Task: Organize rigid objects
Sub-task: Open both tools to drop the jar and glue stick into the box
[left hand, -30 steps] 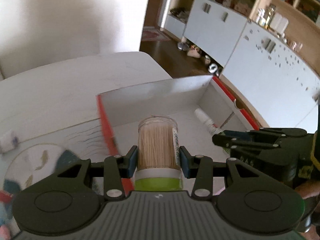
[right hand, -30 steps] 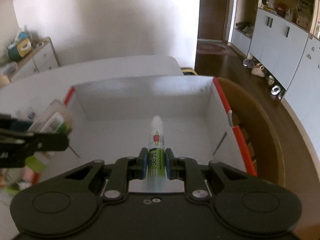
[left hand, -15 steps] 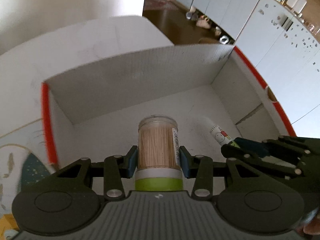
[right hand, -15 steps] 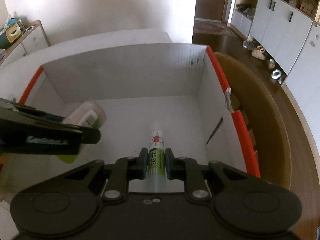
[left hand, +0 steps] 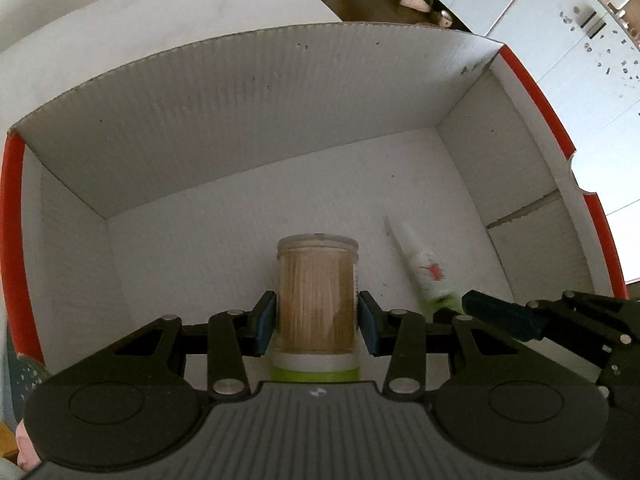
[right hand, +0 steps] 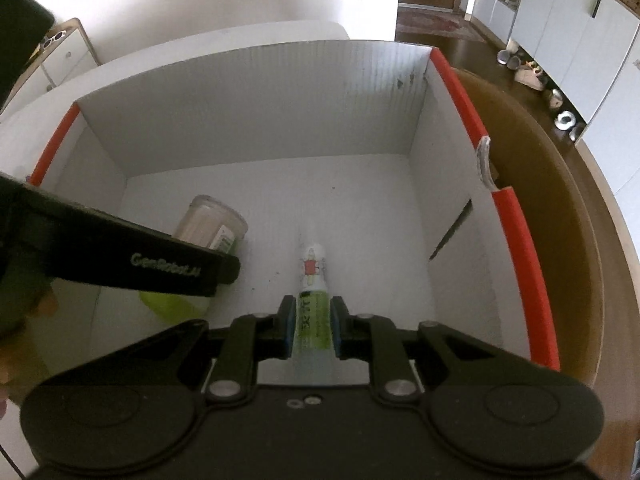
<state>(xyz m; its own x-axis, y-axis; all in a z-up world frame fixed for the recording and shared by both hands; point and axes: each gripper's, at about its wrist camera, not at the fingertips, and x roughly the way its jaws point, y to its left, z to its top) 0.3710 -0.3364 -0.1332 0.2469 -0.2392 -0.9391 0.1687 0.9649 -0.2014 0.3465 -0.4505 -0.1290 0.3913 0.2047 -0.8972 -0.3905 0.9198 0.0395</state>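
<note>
Toothpick jar (left hand: 317, 292) sat gripped in the left claw (left hand: 317, 322) above the box (left hand: 256, 120) floor, long axis pointing forward; right claw (right hand: 311, 328) held a small bottle (right hand: 313, 280) alongside.

White cabinets (right hand: 568, 36) line the dark wood floor (right hand: 532, 92), with shoes (right hand: 528, 74) at their foot.

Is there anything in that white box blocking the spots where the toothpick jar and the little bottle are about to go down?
Nothing visible. The box floor is bare ahead of the toothpick jar in the left hand-held gripper and the small bottle in the right hand-held gripper. They are side by side, apart.
</note>
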